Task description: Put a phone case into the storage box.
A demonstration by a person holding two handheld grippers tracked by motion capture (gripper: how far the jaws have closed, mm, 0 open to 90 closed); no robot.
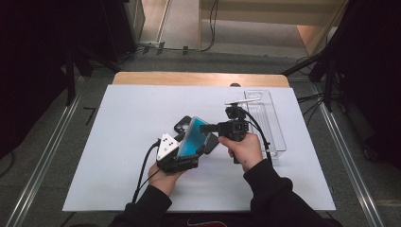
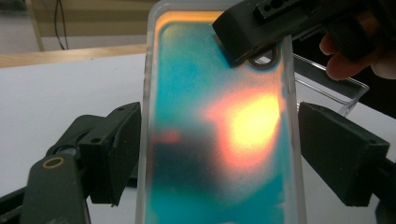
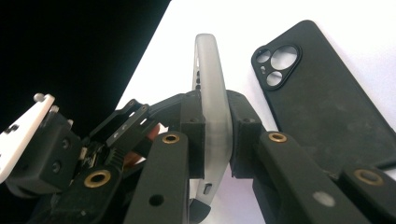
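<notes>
Case: teal phone case (image 1: pixel 191 137) with clear rim, held tilted above the white table (image 1: pixel 118 142), near its middle; also seen edge-on (image 3: pixel 211 107).
Left gripper: left gripper (image 1: pixel 182 158) holds the case across its width, jaws wide, a pad on each long edge.
Right gripper: right gripper (image 3: pixel 215 126) has its jaws pinched on the thin rim at the case's top corner (image 2: pixel 252 37).
Black cover: black cover (image 3: pixel 313 102) lies flat on the table just under and beside the case, camera holes up.
Tray: clear tray (image 1: pixel 267 120) sits by the table's right edge, close behind the right hand.
Open room: the table's left half and front strip lie bare.
</notes>
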